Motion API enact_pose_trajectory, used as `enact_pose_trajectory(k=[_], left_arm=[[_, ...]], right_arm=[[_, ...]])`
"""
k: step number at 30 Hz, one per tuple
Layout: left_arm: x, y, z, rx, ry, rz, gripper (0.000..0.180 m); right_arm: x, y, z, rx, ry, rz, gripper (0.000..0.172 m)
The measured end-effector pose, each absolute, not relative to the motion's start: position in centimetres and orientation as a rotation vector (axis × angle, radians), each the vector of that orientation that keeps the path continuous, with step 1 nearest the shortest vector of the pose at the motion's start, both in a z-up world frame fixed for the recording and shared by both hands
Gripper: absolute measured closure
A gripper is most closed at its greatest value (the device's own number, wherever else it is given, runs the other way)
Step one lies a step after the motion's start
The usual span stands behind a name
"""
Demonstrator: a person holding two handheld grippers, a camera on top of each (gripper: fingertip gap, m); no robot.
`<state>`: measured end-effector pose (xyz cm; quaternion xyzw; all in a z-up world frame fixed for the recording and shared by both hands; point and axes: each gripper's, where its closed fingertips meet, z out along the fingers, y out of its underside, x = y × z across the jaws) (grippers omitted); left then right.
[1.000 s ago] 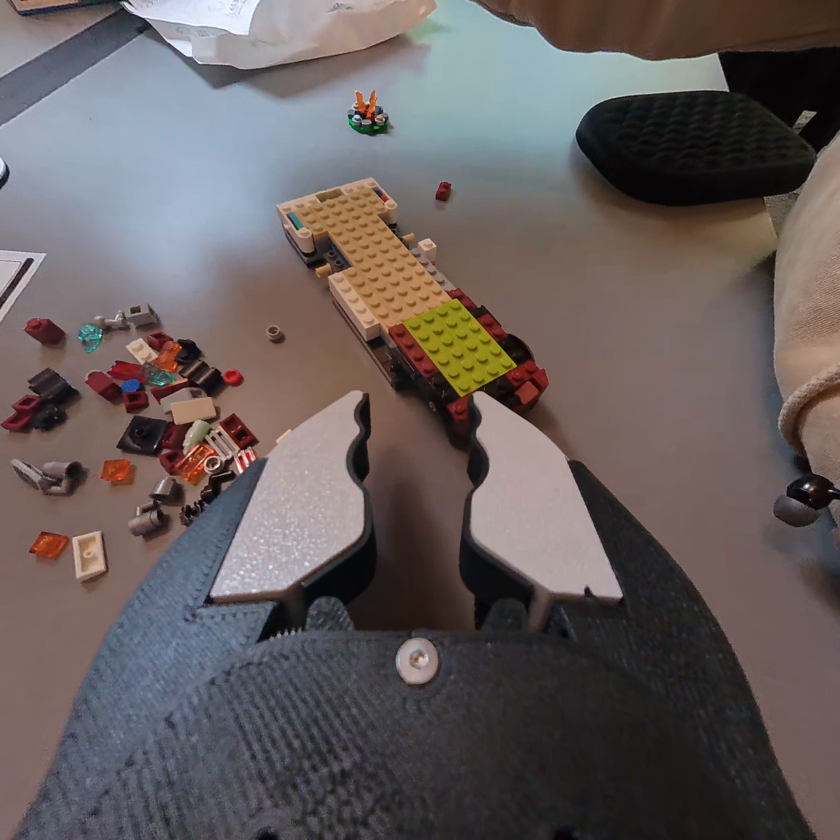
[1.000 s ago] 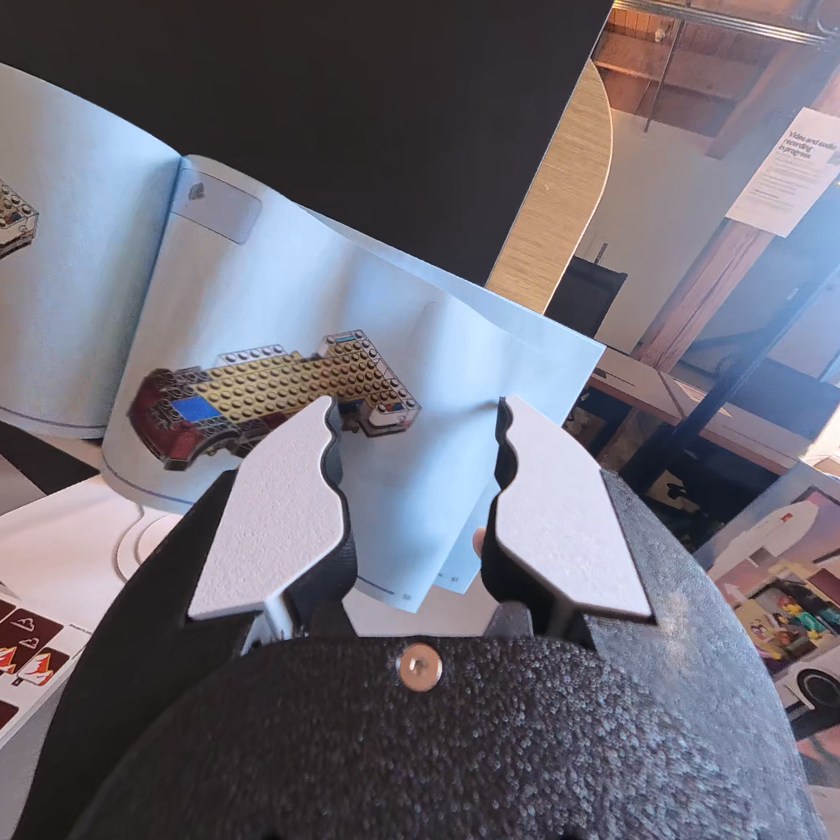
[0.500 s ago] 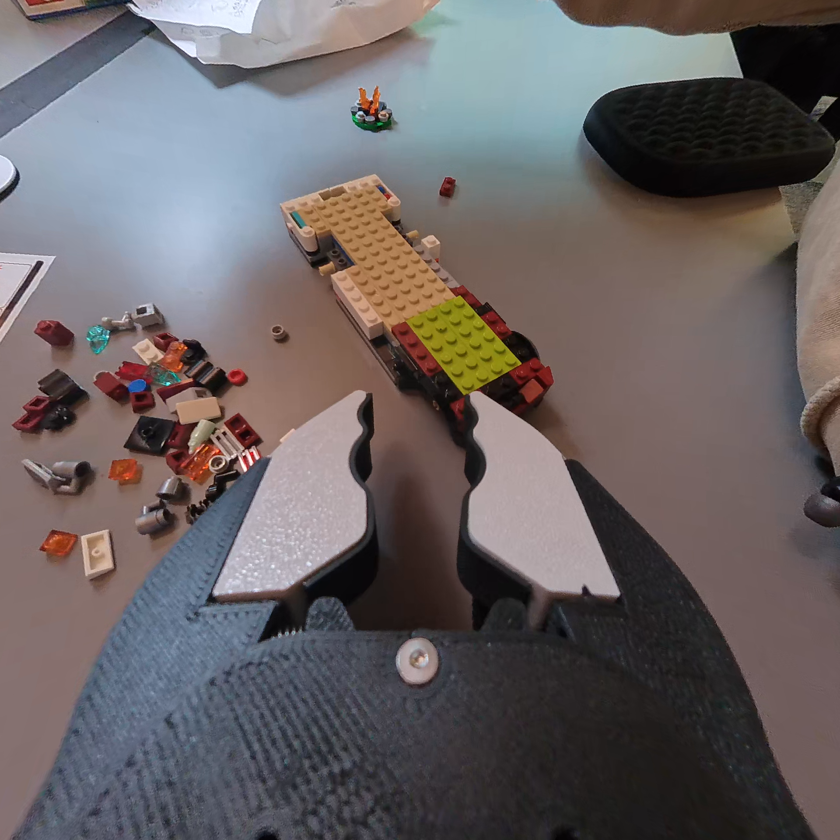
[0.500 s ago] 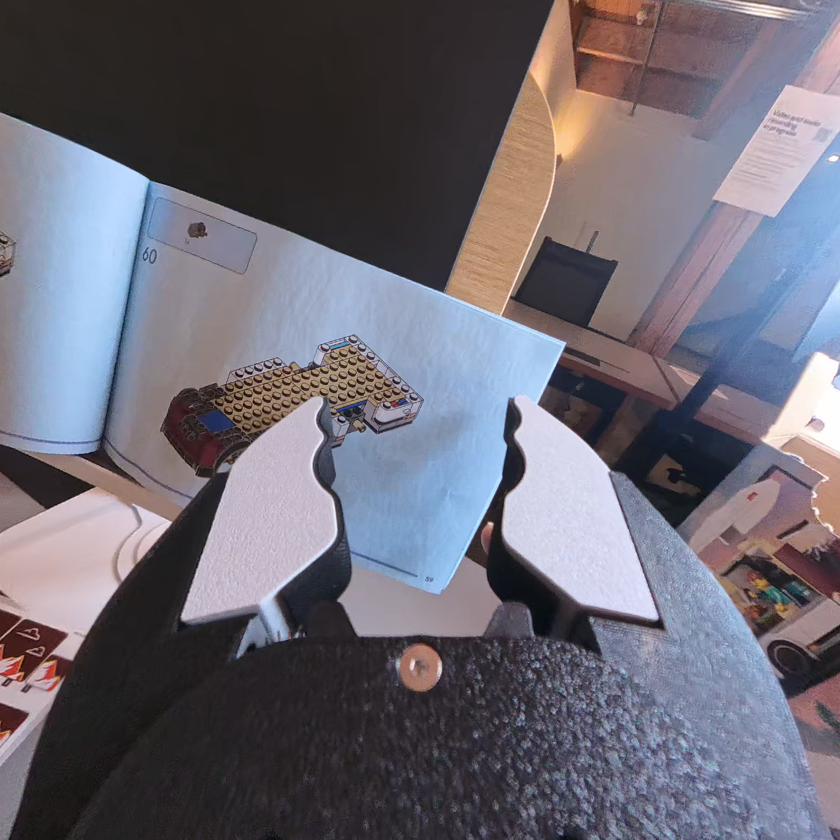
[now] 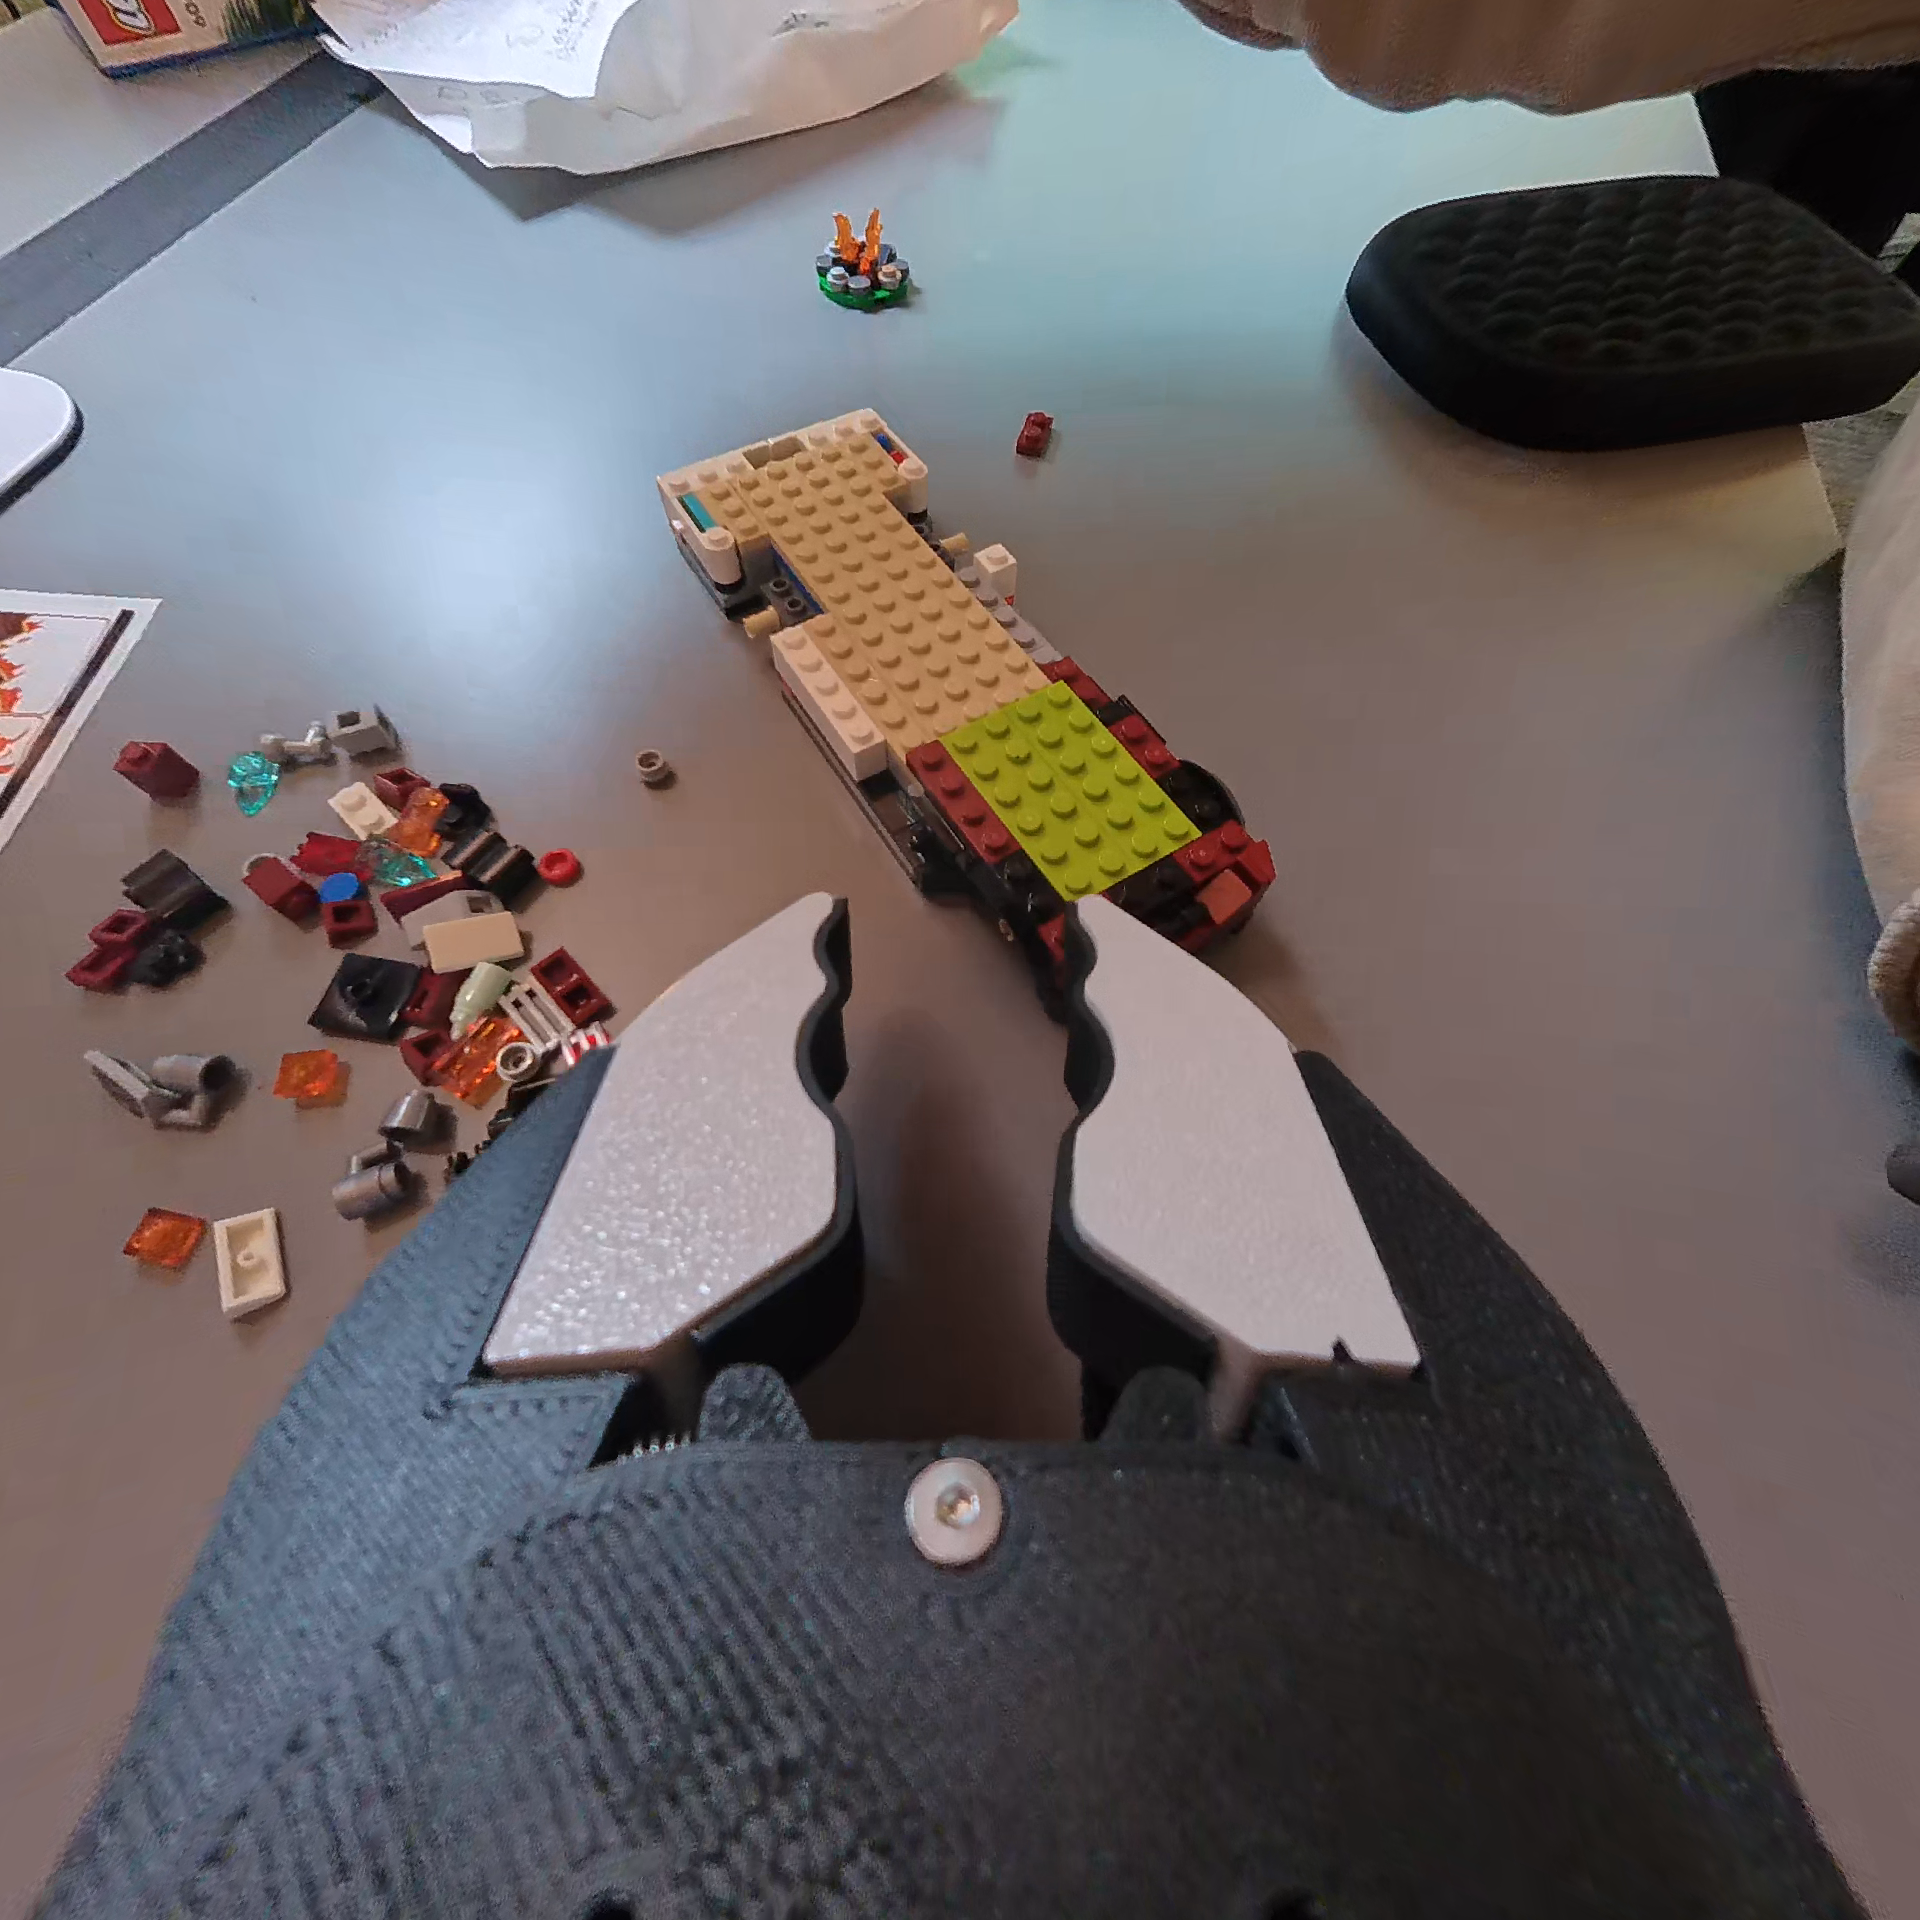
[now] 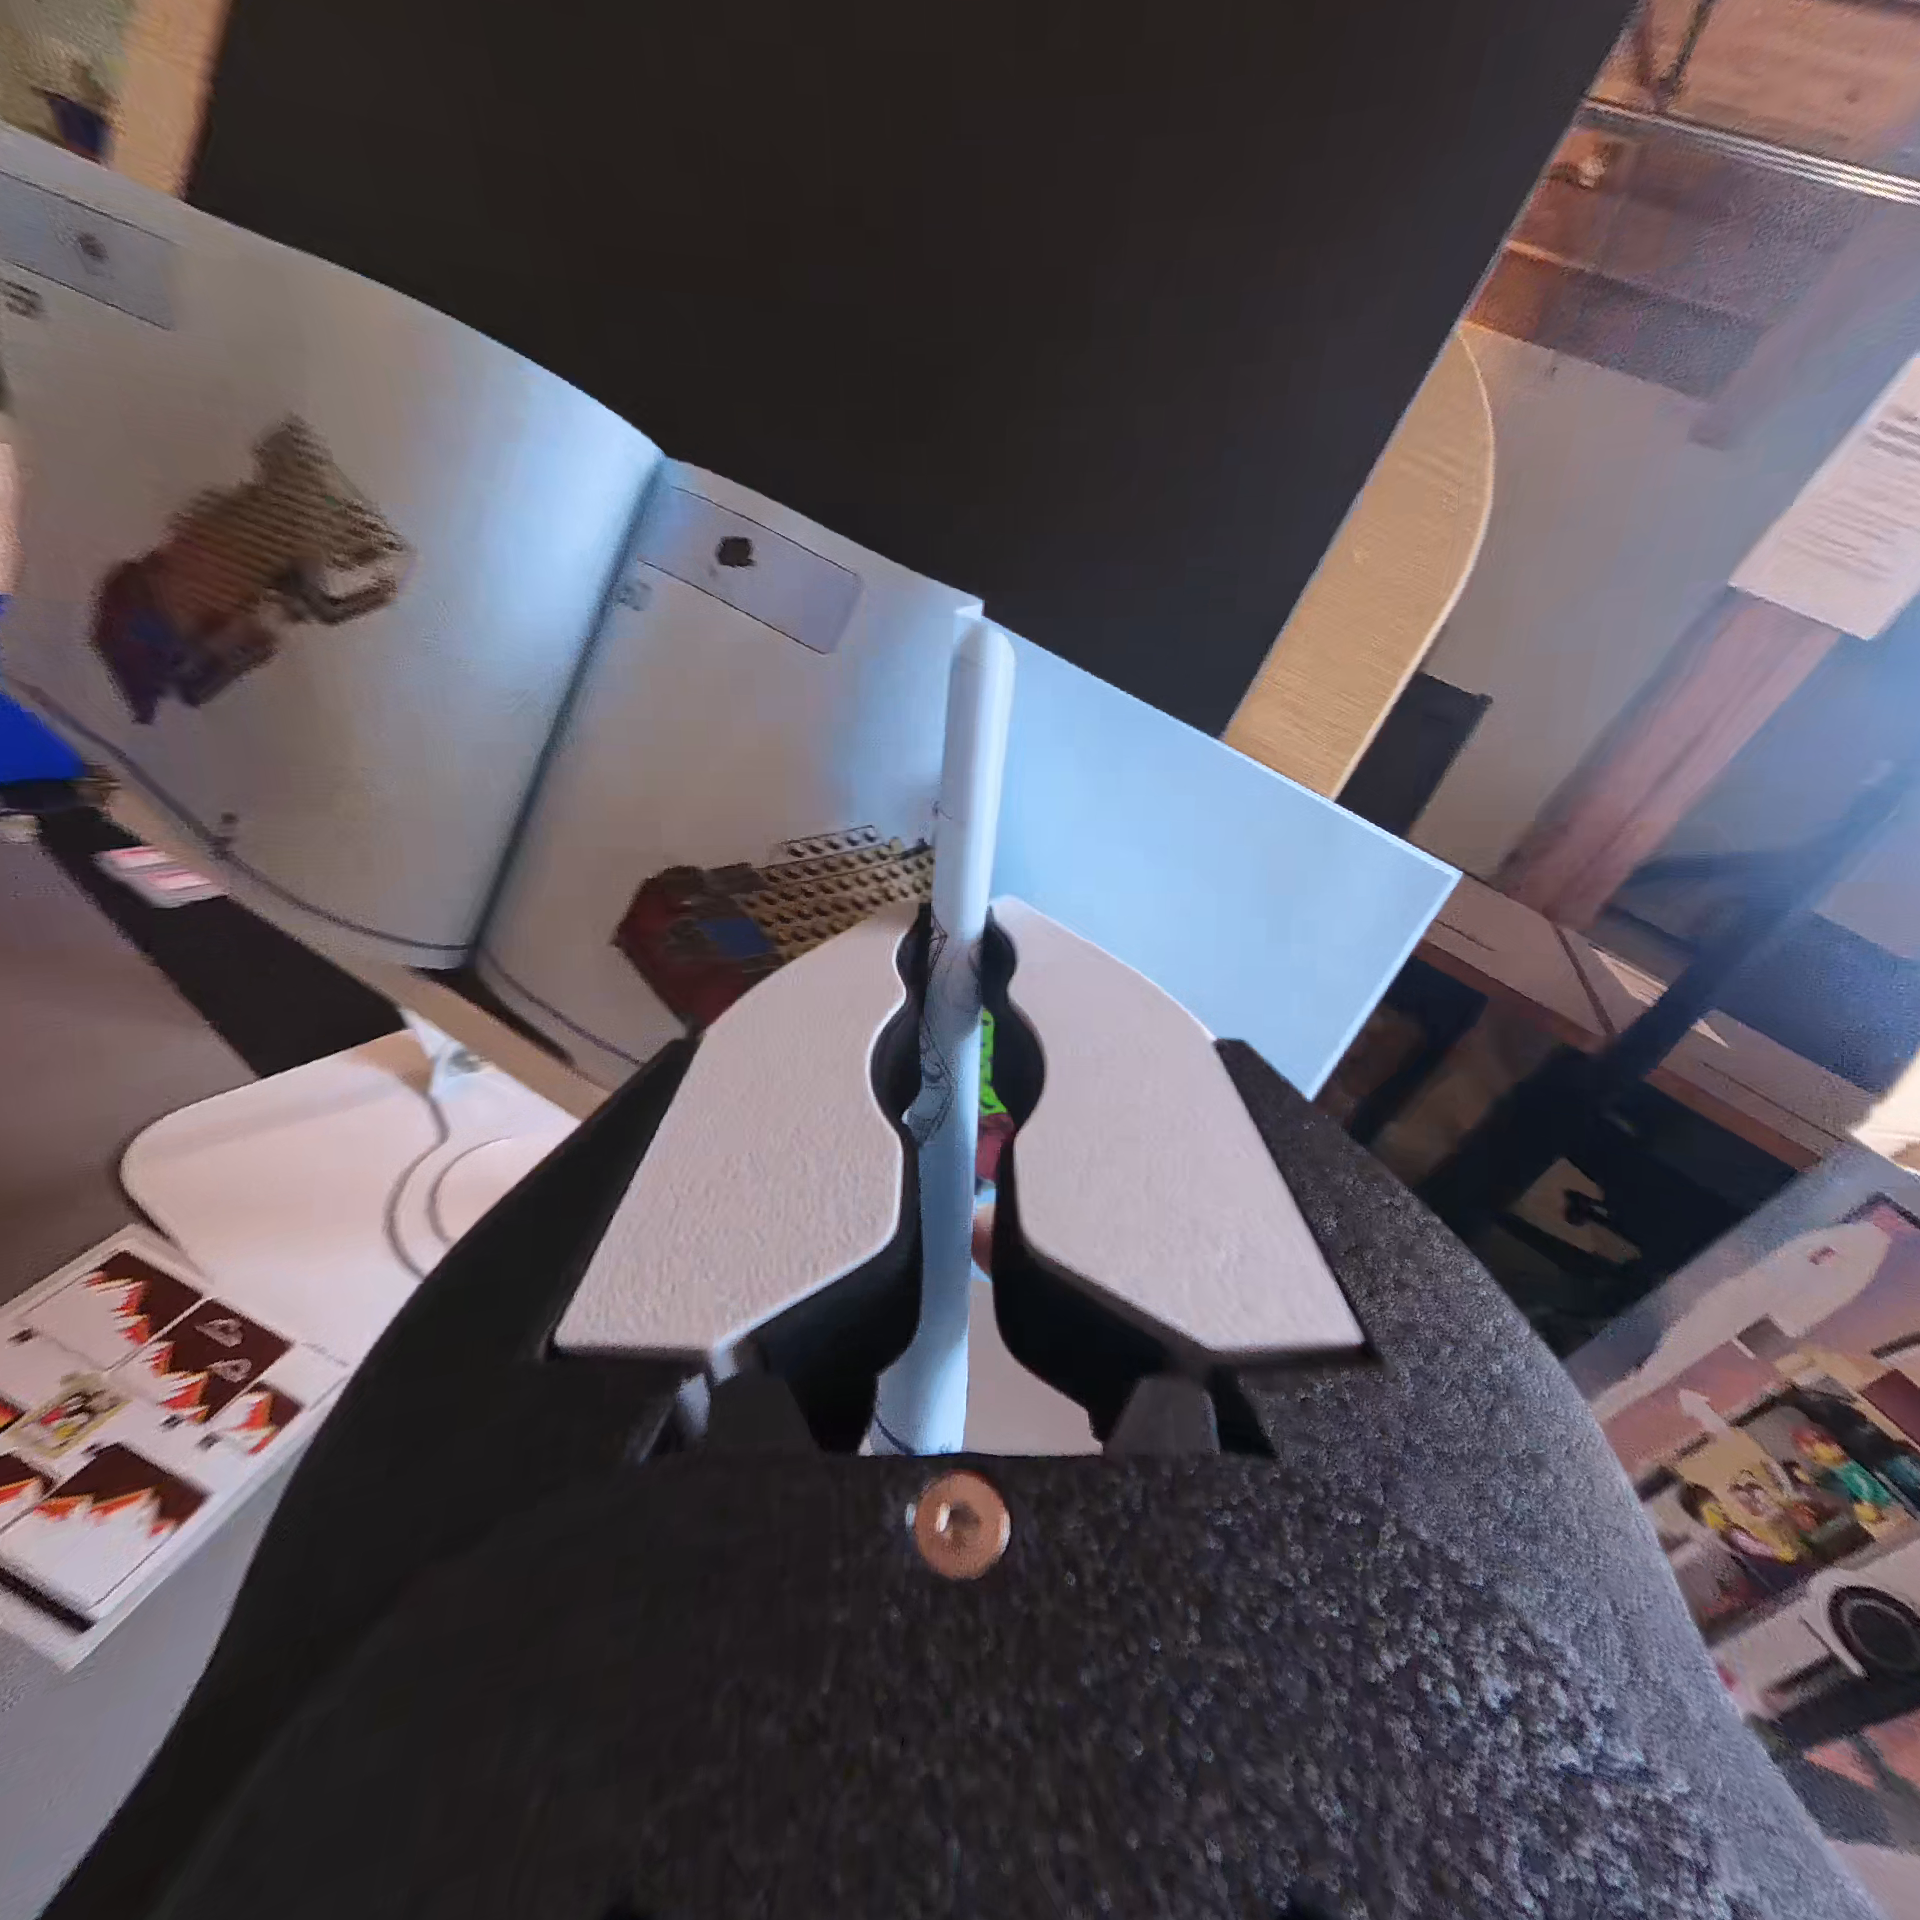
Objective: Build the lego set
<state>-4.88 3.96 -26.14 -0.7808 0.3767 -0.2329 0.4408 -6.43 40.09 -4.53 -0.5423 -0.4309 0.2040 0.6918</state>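
Observation:
My left gripper (image 5: 961, 925) is open and holds nothing; it hovers just before the dark-red end of a long brick model (image 5: 935, 665) with tan and lime-green plates, which lies on the grey table (image 5: 1455, 831). A scatter of small loose bricks (image 5: 364, 935) lies to its left. My right gripper (image 6: 956, 935) is shut on a page (image 6: 961, 831) of an open instruction booklet (image 6: 416, 623); the page stands edge-on between the pads, folded away from the page behind it (image 6: 1195, 862).
A crumpled white bag (image 5: 675, 73), a small green piece with orange flames (image 5: 862, 265) and a lone red brick (image 5: 1034, 433) lie farther back. A black padded rest (image 5: 1631, 301) and a sleeve (image 5: 1881, 675) are at the right. A sticker sheet (image 6: 135, 1382) lies by the booklet. My left gripper's tips are some 30 cm from the black padded rest (image 5: 1631, 301).
My right gripper was wide open before the booklet's page and has closed on that page, which now bends toward me. My left gripper has hardly moved.

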Motion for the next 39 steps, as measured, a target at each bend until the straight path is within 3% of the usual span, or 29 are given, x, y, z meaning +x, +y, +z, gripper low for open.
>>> enact_pose_trajectory(k=[5, 11, 18, 20, 22, 24, 27, 30, 33, 39], left_arm=[[-7.0, 7.2, -23.3, -1.864, 0.871, -0.387, 0.137], [-13.2, 17.4, -12.4, -1.751, 0.677, -0.032, 0.141], [-12.4, 22.7, -4.1, -1.628, 0.530, -0.311, 0.131], [-12.9, 23.7, -2.8, -1.641, 0.457, -0.430, 0.120], [-15.0, 24.9, -2.0, -1.631, 0.369, -0.421, 0.124], [-16.6, 25.3, -2.3, -1.651, 0.332, -0.402, 0.125], [-18.6, 24.8, -3.4, -1.675, 0.344, -0.312, 0.127], [-19.7, 24.5, -4.8, -1.694, 0.357, -0.245, 0.129], [-19.5, 24.4, -5.5, -1.683, 0.337, -0.283, 0.129], [-18.3, 24.0, -6.4, -1.676, 0.387, -0.272, 0.130]], right_arm=[[-5.5, 37.3, -5.3, -1.221, -1.049, 0.565, 0.162], [-6.3, 35.4, -5.1, -1.249, -1.114, 0.668, 0.164], [-11.4, 29.0, -5.2, -1.207, -1.296, 0.859, 0.162], [-14.3, 26.7, -6.4, -1.178, -1.408, 0.914, 0.152], [-16.4, 24.1, -8.7, -1.162, -1.610, 0.992, 0.142], [-16.1, 21.6, -9.6, -1.114, -1.772, 1.137, 0.145], [-13.5, 22.6, -5.9, -1.025, -1.569, 1.282, 0.152], [-10.8, 29.5, -3.5, -1.090, -1.258, 1.090, 0.163], [-10.0, 35.3, -5.2, -1.235, -1.176, 0.819, 0.171], [-15.2, 33.2, -8.4, -1.215, -1.396, 0.588, 0.172]])
